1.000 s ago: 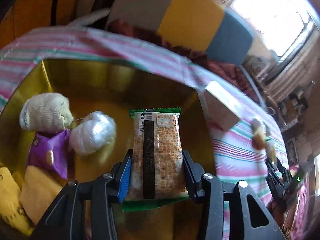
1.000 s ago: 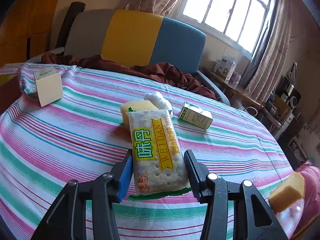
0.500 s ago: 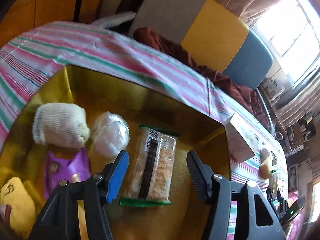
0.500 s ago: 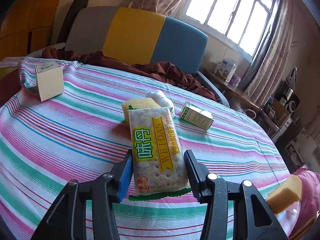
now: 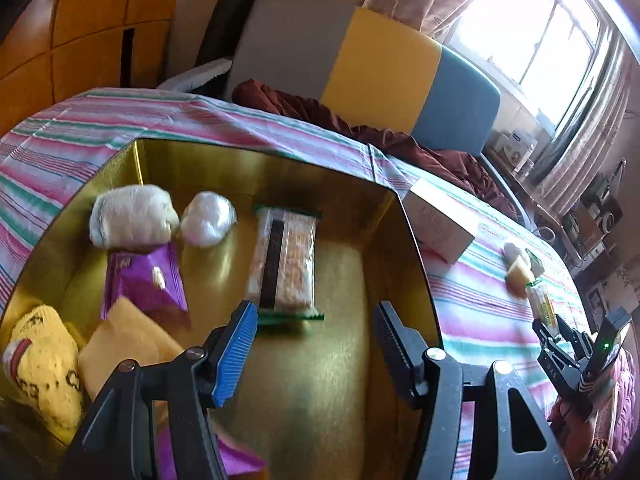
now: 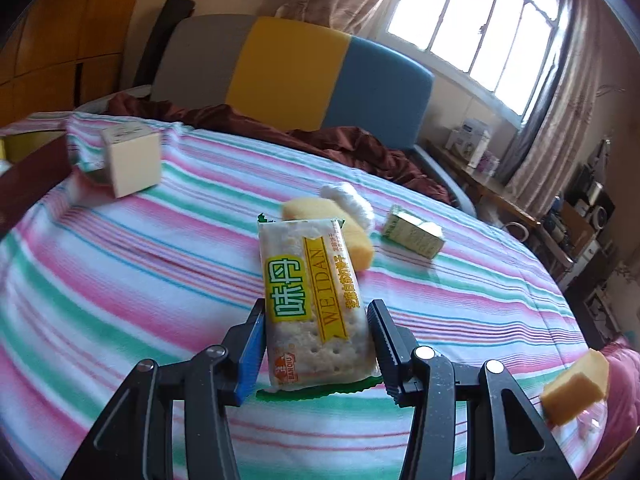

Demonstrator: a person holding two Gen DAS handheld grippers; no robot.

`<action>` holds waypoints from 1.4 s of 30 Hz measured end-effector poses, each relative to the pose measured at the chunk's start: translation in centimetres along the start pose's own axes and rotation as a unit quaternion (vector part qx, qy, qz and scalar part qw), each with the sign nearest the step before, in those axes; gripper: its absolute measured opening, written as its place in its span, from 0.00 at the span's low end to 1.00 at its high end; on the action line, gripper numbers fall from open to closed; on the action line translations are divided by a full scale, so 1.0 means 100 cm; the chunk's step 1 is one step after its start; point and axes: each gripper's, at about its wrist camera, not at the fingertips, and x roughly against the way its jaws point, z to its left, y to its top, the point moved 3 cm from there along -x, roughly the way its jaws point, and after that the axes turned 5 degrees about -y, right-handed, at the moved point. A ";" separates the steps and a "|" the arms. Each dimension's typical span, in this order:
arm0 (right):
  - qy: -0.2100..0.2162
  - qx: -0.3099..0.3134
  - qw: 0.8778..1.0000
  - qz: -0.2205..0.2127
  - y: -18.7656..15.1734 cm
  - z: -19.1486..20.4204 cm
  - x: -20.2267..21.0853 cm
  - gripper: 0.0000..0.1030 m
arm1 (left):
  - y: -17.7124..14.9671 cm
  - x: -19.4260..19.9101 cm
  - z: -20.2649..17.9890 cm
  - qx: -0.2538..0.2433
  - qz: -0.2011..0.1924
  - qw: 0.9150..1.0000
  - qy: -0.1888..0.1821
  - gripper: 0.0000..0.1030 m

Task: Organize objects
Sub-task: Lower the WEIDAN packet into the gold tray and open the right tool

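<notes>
My left gripper (image 5: 312,312) hangs open above the gold box (image 5: 260,168), with nothing between its fingers. A cracker pack (image 5: 284,260) with a green edge lies flat on the box floor just ahead of the fingertips. My right gripper (image 6: 316,316) is shut on a second cracker pack (image 6: 312,280), yellow and green labelled, held just over the striped tablecloth (image 6: 120,280). In the left wrist view the right gripper (image 5: 560,332) shows far right, beyond the box.
In the box lie a white sock roll (image 5: 132,216), a white ball (image 5: 208,218), a purple packet (image 5: 144,276) and yellow items (image 5: 40,360). On the cloth sit a cream box (image 6: 128,160), a yellow sponge (image 6: 344,224), a white roll (image 6: 352,200), a green carton (image 6: 412,232).
My left gripper opened, let the cracker pack go onto the box floor, and drew back and up from it. The right gripper stayed put, still holding its pack.
</notes>
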 end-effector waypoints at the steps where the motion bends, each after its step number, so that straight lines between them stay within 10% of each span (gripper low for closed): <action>1: 0.013 -0.003 1.000 0.001 0.000 0.002 0.004 0.48 | -0.001 0.001 0.001 0.000 0.000 1.000 -0.001 0.59; 21: 0.308 -0.022 0.951 -0.013 0.072 0.179 0.144 0.48 | 0.022 0.063 0.062 0.051 -0.074 0.995 0.047 0.59; 31: 0.326 0.040 0.943 0.045 0.066 0.266 0.131 0.49 | 0.026 0.065 0.069 0.072 -0.065 0.995 0.039 0.59; 42: 0.339 -0.021 0.940 0.018 0.060 0.216 0.143 0.55 | 0.013 0.058 0.036 0.043 -0.041 0.998 0.012 0.59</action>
